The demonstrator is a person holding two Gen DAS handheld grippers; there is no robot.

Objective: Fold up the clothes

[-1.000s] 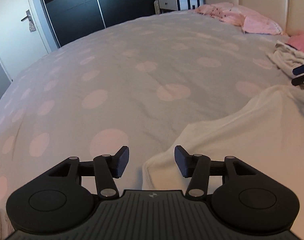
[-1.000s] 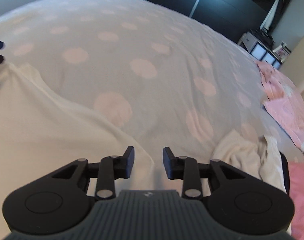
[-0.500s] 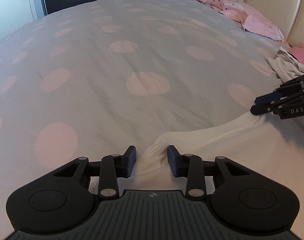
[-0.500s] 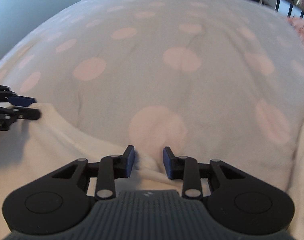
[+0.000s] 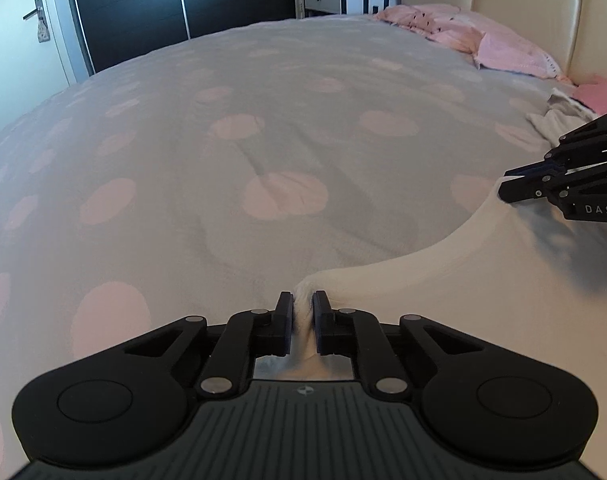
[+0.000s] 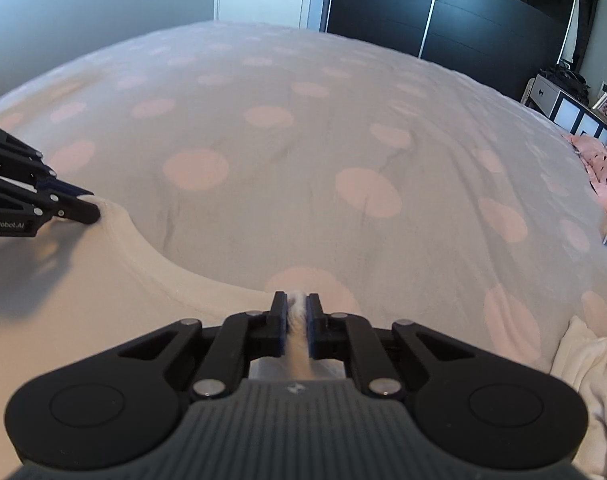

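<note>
A white garment lies spread on the bed, its far edge sagging in a curve between my two grippers. My left gripper is shut on one corner of that edge, with bunched white cloth pinched between the jaws. My right gripper is shut on the other corner of the white garment. Each gripper also shows in the other's view: the right gripper at the right edge, the left gripper at the left edge, both clamped on the cloth.
The bed has a grey cover with pink dots. Pink pillows lie by the cream headboard. A crumpled pale garment sits at the far right, and more white cloth lies to the right. A dark wardrobe and a door stand beyond.
Both grippers went from open to shut, each pinching a corner of the white garment's far edge. The edge now hangs taut in a curve between them.
</note>
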